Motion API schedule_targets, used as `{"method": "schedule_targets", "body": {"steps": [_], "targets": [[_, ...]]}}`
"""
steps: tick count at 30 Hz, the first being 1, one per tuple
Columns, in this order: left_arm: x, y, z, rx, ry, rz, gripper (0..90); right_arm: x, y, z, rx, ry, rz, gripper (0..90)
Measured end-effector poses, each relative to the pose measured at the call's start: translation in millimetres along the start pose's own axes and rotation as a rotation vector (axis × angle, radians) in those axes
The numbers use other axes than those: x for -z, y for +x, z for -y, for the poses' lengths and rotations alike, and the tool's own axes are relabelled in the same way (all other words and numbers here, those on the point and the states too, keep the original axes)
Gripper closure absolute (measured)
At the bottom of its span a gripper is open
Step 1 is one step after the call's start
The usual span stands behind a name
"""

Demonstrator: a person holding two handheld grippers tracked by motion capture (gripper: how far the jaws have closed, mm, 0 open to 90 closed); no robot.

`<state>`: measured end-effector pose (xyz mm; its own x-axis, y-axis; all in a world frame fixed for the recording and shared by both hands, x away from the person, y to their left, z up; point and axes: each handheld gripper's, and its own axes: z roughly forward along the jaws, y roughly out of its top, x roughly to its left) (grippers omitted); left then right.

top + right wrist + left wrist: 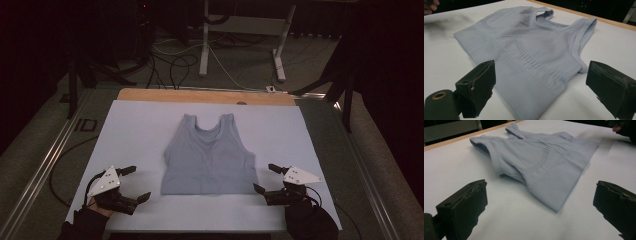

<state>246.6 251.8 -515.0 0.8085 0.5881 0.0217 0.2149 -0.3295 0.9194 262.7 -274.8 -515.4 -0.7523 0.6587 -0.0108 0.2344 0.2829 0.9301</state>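
A pale blue sleeveless top [210,157] lies flat on the white sheet [135,130] that covers the table, straps pointing away from me. My left gripper [135,184] stands open to the left of the top's lower left corner, apart from it. In the left gripper view the top [541,162] spreads ahead, with its hem corner between the jaws' line of sight. My right gripper [265,178] is open beside the lower right corner of the hem. The right gripper view has the top [529,50] close in front, its hem corner reaching down between the wide-apart jaws.
A strip of bare wooden table edge [205,96] runs along the far side of the sheet. Beyond it stand white desk legs [204,45] and loose cables [175,65] on the floor. Metal rails [47,160] flank the table.
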Motion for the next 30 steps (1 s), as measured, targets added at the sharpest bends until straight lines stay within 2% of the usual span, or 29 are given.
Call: {"method": "schedule_targets", "body": {"steps": [7, 12, 14, 17, 22, 26, 28, 30], "targets": [[-0.9, -0.8, -0.7, -0.002, 0.012, 0.014, 0.4, -1.1, 1.6, 0.6, 0.005, -0.012, 0.006, 8.6], [-2.5, -2.1, -1.8, -0.003, 0.018, 0.031, 0.4, -4.3, 3.1, 0.9, 0.016, 0.009, 0.005, 8.6], [-3.2, -2.9, -2.4, -0.01, 0.022, 0.039, 0.4, -5.1, 3.4, 0.7, 0.018, 0.013, -0.002, 8.6], [-4.1, -3.6, -3.3, -0.006, 0.023, 0.046, 0.4, -6.0, 2.9, -0.2, -0.003, 0.014, -0.025, 8.6], [-5.3, -5.4, -5.9, -0.015, 0.027, 0.061, 0.4, -6.1, 6.0, -4.4, -0.003, 0.031, -0.031, 8.6], [-3.6, -8.6, -10.1, -0.027, 0.026, 0.032, 0.4, -6.4, 9.4, -9.0, 0.004, 0.039, -0.029, 8.7], [-2.2, -9.2, -13.1, -0.026, 0.026, 0.031, 0.4, -6.1, 11.3, -12.9, 0.013, 0.036, -0.024, 8.6], [-1.6, -9.7, -15.9, -0.029, 0.027, 0.027, 0.4, -5.2, 11.8, -18.8, 0.0, 0.021, -0.041, 8.6]]}}
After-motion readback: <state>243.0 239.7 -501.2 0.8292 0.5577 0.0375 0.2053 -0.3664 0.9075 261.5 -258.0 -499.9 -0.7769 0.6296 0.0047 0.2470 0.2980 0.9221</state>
